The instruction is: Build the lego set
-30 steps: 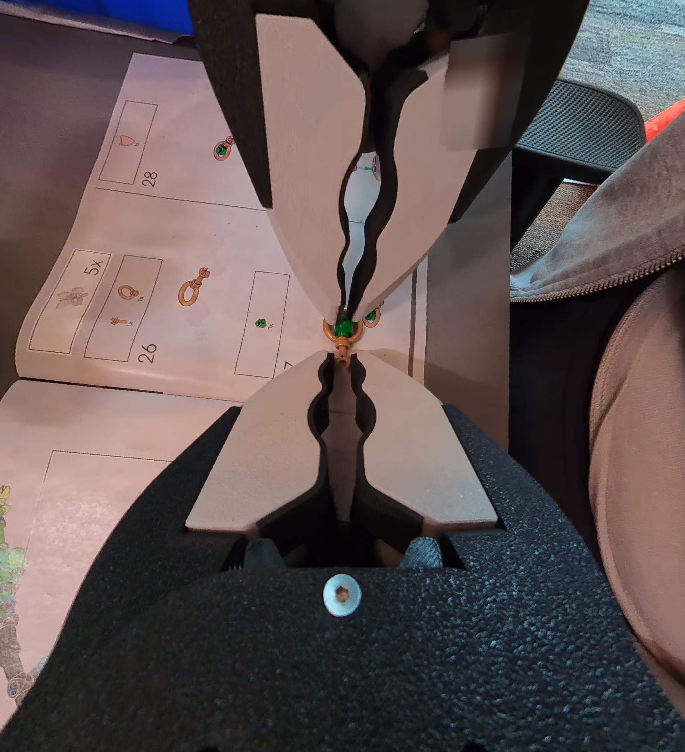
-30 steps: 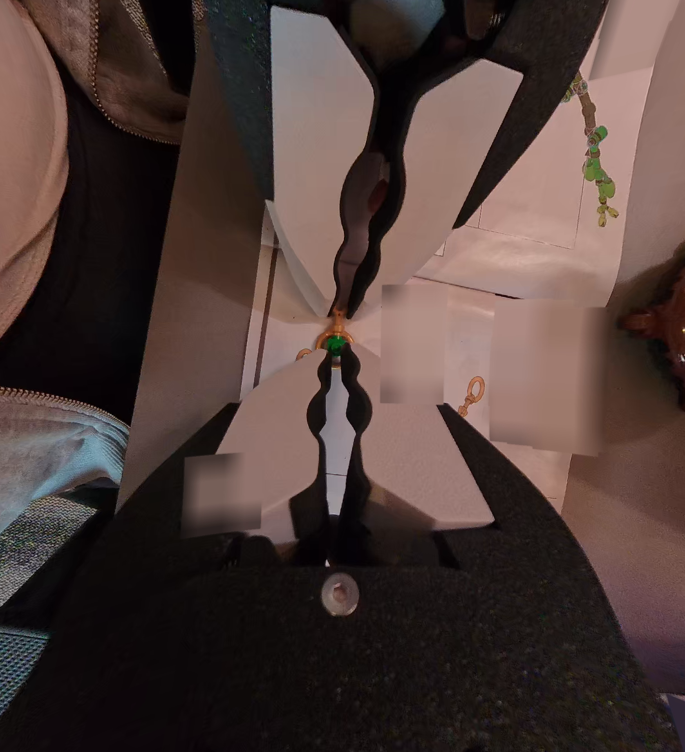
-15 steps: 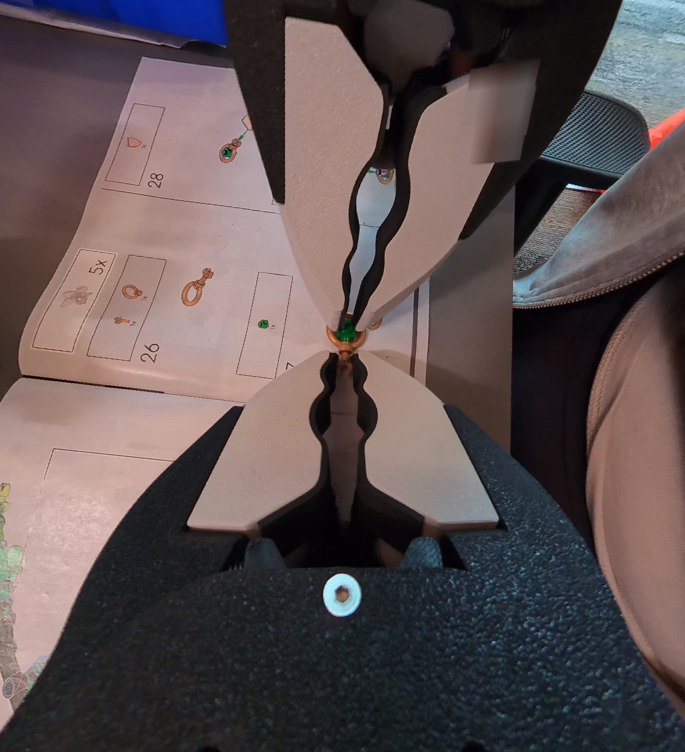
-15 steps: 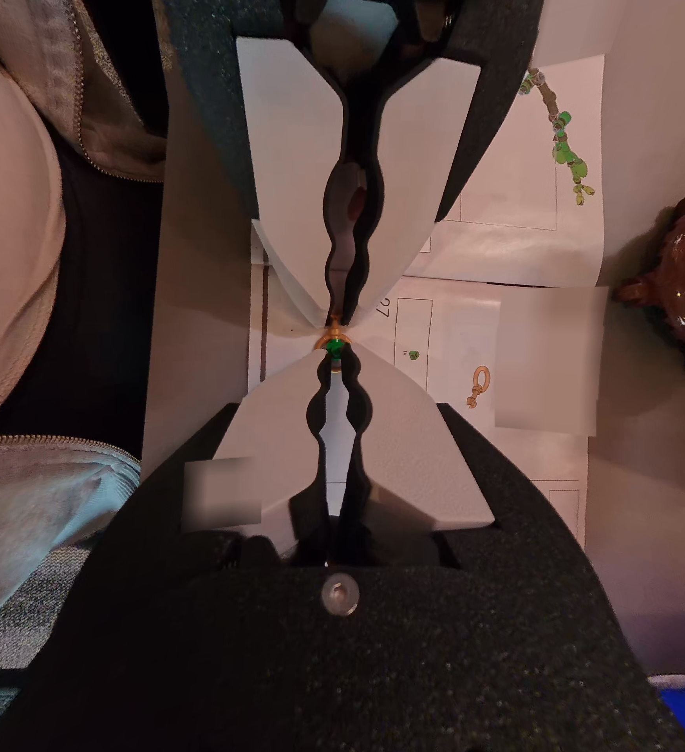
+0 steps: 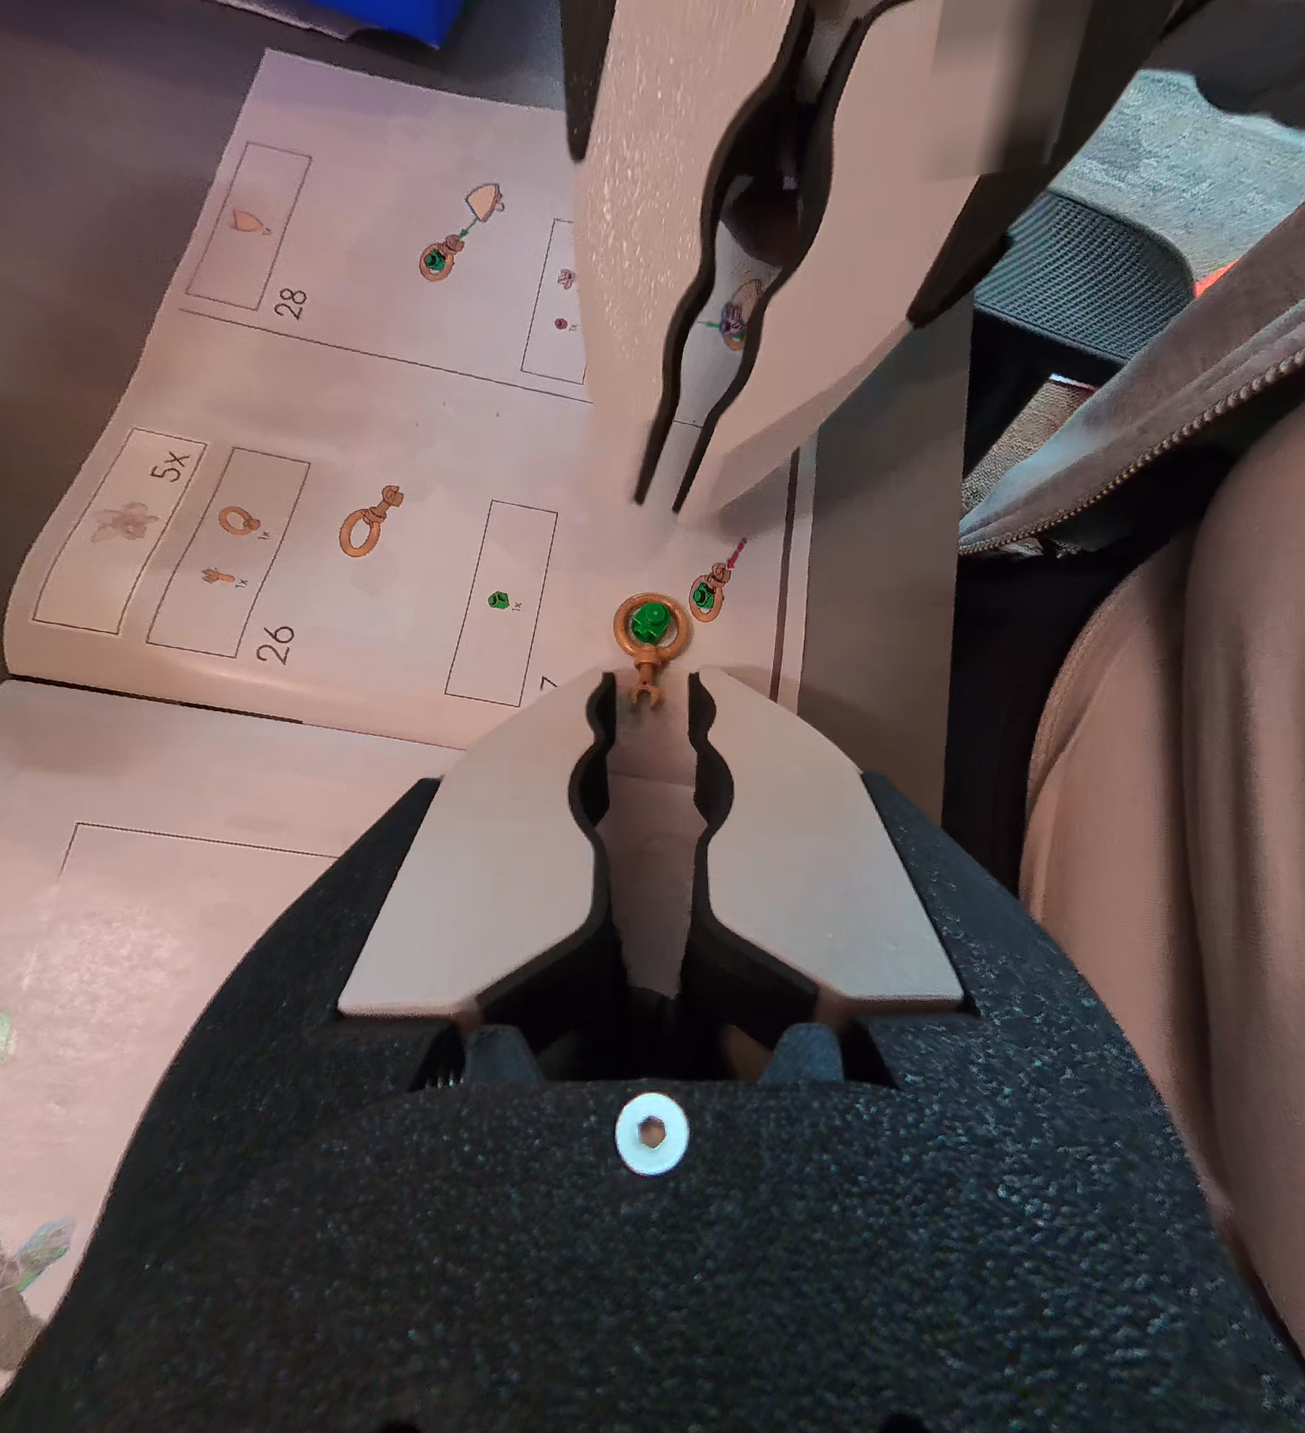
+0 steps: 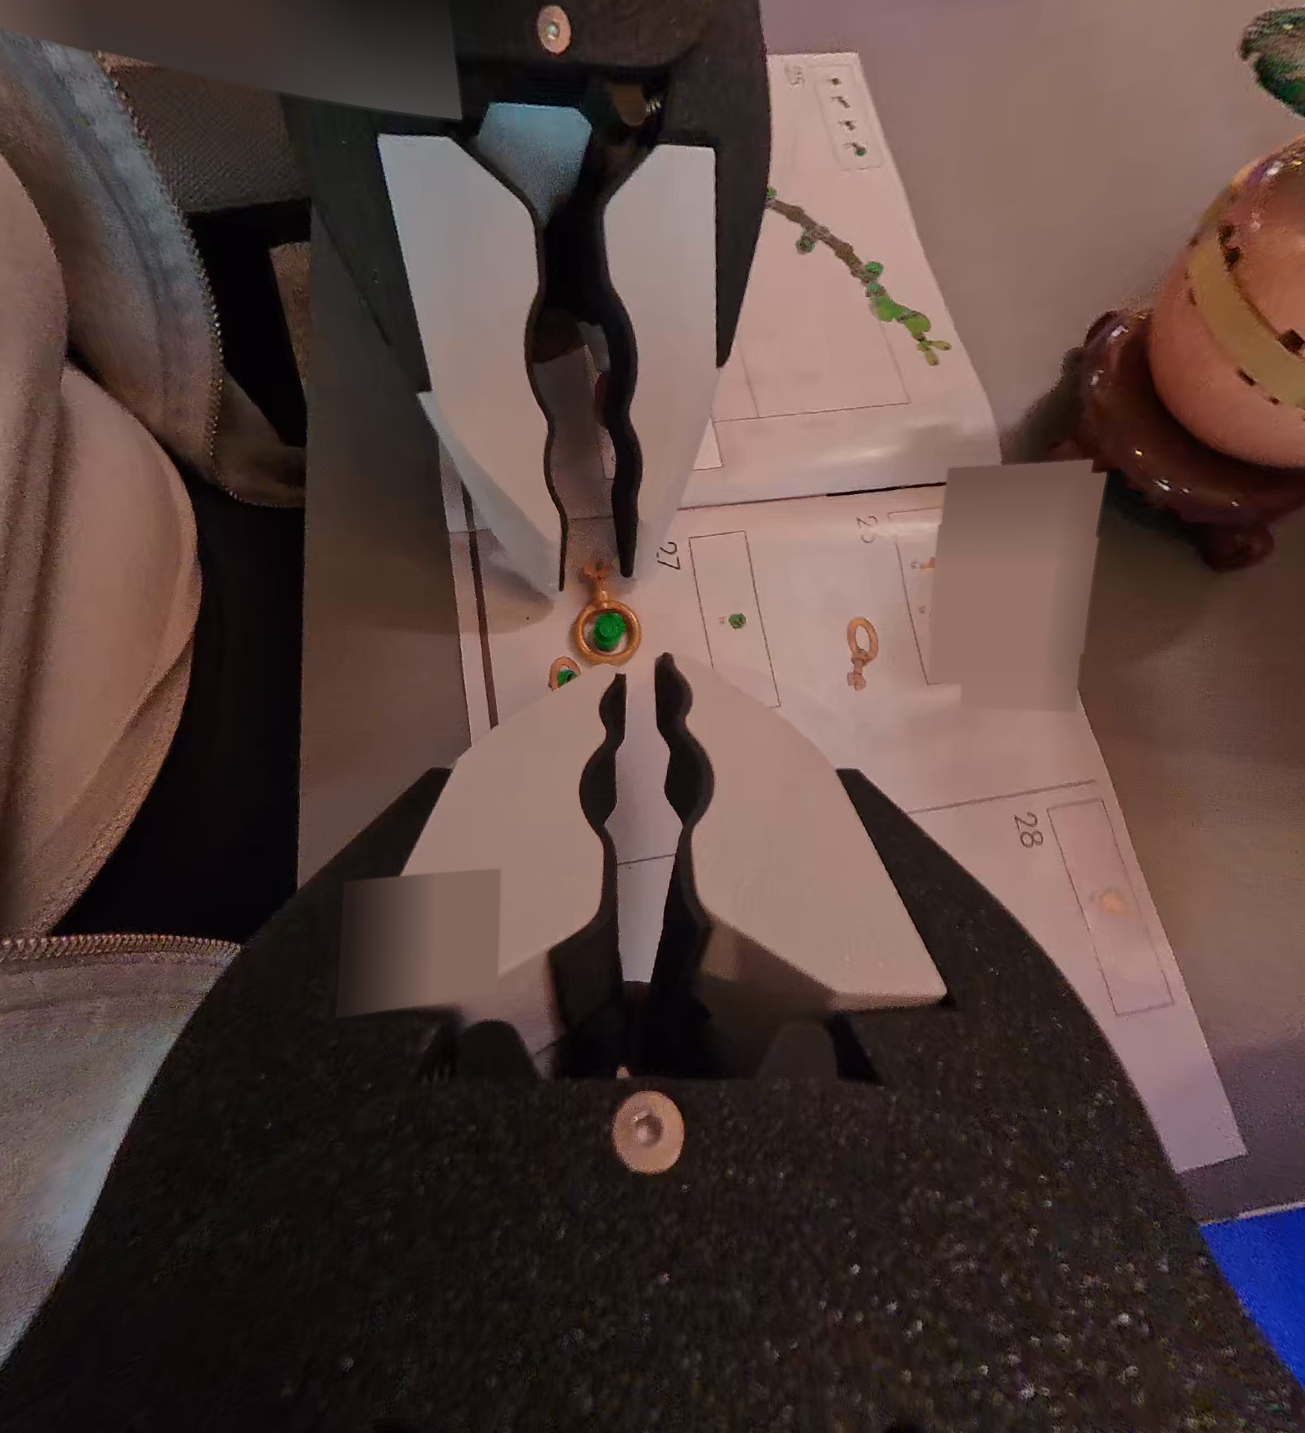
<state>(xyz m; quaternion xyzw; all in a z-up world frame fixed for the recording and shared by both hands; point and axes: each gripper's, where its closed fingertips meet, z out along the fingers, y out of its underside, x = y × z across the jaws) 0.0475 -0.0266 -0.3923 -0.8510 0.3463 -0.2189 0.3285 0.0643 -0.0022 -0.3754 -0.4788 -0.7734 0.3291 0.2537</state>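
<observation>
**Ring piece released, both grippers parted**

A small tan-gold plastic ring with a short stem ending in a tiny clip [image 5: 650, 637] lies on the open paper instruction booklet [image 5: 370, 419], with a small bright green stud [image 5: 649, 623] seated inside the loop. It sits just beside the booklet's printed drawing of the same ring-and-stud assembly, near the page edge closest to the person's beige trousers [image 5: 1207, 853].

Half a second ago both grippers were pinched on this piece, tip to tip, the left on the stem and the right on the green stud. Now the left gripper [image 5: 650, 682] stands spread, its pale fingertips on either side of the clip end without touching it. The right gripper [image 6: 640, 668] has also let go and pulled back from the ring, its jaws slightly parted and empty.

The piece's long axis runs from loop to stem: the stem points toward the left gripper, the loop toward the right one. A glossy brown-based rounded pot model [image 6: 1246, 364] stands beyond the booklet's far edge.
</observation>
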